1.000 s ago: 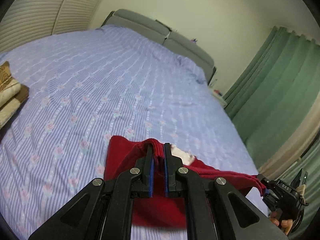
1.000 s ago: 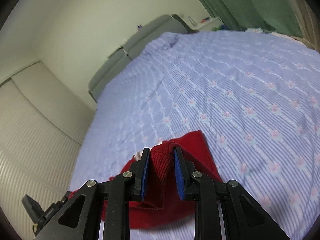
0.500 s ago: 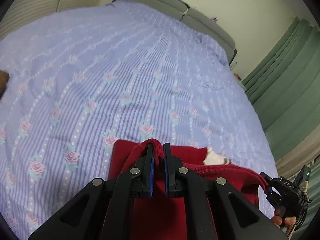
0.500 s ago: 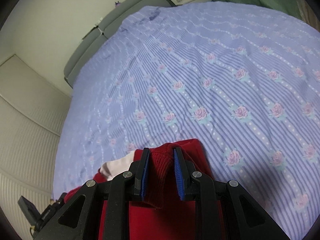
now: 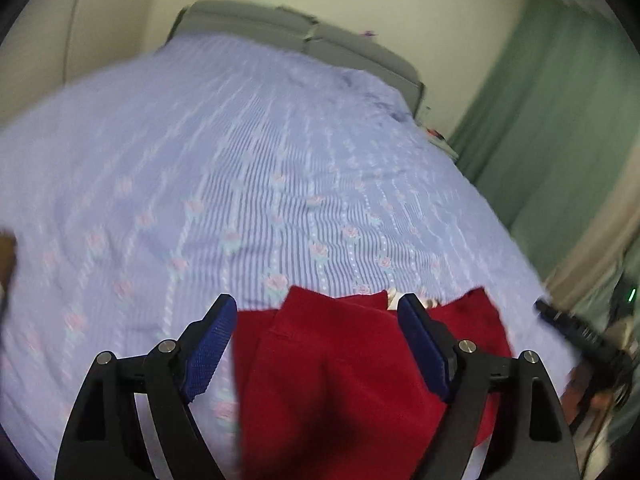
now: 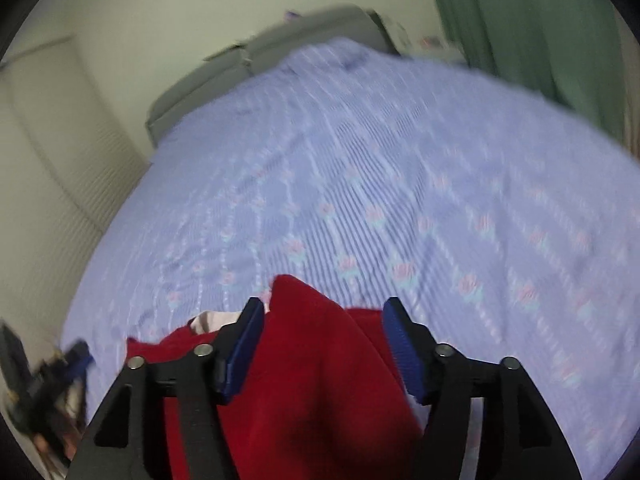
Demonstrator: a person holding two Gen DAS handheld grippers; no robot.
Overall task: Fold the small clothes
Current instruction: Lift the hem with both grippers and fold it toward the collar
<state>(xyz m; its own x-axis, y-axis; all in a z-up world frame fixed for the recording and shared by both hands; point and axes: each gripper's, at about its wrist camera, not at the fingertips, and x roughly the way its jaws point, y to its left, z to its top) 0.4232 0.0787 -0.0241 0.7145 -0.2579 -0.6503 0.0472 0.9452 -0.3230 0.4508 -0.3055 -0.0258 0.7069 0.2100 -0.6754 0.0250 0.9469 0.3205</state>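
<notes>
Item: red garment (image 5: 340,368), folded over at the near edge of the bed (image 5: 248,168); my left claw (image 5: 316,344) and right claw (image 6: 320,344) have just been opening, nothing gripped, cloth lying slack between them, presumably to set the fold.

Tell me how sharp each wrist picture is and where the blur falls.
Left wrist view: bedspread and curtain smeared by motion; fingers crisp, red garment fairly sharp. Right wrist view: heavier smear across the bedspread; fingers sharp; fisheye bends everything.
</notes>
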